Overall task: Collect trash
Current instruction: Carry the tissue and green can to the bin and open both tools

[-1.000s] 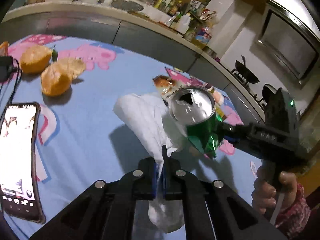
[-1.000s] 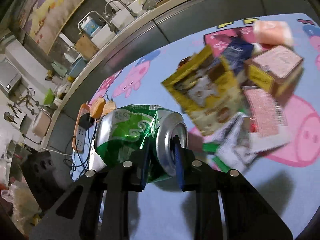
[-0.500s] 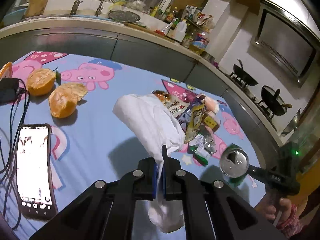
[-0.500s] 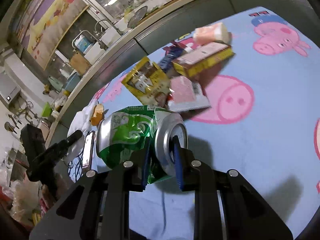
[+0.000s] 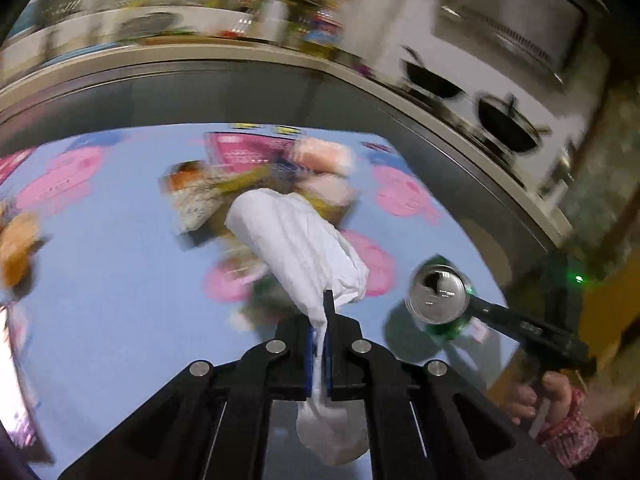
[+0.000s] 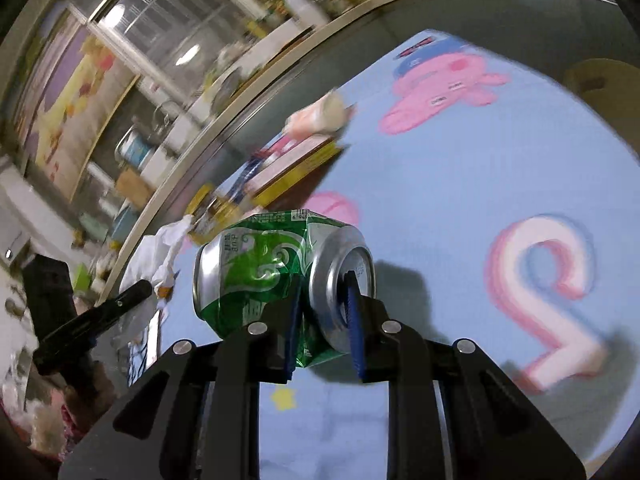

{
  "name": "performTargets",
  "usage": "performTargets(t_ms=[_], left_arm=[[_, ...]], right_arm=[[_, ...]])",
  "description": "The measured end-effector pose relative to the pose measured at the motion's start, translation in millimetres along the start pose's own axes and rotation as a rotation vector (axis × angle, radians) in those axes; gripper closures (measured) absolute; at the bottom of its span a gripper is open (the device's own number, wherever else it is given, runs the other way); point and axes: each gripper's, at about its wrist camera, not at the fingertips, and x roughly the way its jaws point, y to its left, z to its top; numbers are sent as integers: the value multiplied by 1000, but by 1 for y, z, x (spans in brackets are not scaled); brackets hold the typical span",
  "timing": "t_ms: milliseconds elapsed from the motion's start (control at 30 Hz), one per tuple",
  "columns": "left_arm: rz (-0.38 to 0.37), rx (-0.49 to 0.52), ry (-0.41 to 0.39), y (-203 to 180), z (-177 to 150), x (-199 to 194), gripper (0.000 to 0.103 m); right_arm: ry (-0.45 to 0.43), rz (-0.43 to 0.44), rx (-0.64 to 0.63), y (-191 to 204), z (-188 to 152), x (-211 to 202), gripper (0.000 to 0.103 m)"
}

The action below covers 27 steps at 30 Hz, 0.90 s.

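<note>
Green can (image 6: 276,276) sits pinched in the right gripper (image 6: 322,312) jaws above the blue surface (image 6: 460,184), while the left gripper (image 5: 318,334) jaws pinch a white bag (image 5: 300,248).

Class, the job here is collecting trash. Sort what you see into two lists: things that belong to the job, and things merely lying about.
Belongs to the job:
- crushed green can, gripped in the right tongs
- white plastic bag, pinched in the left tongs
- heap of wrappers and boxes on the blue tablecloth

Just lying about:
- pans on the stove
- orange
</note>
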Motion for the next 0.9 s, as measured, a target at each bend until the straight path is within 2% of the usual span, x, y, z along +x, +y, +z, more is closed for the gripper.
performTargets(t_ms=[267, 467, 600, 733, 900], left_arm=[[-205, 277, 138, -155, 59, 113, 99], [-352, 395, 203, -264, 87, 189, 99], [-381, 439, 244, -313, 90, 234, 98], [-358, 457, 273, -333, 92, 268, 98], [-308, 457, 305, -340, 94, 300, 97]], right_arm=[[-189, -141, 101, -95, 30, -65, 84], [-361, -291, 194, -173, 66, -123, 84], [-410, -393, 231, -218, 85, -143, 84], [-410, -482, 213, -240, 98, -143, 84], [-378, -535, 162, -249, 112, -129, 83]])
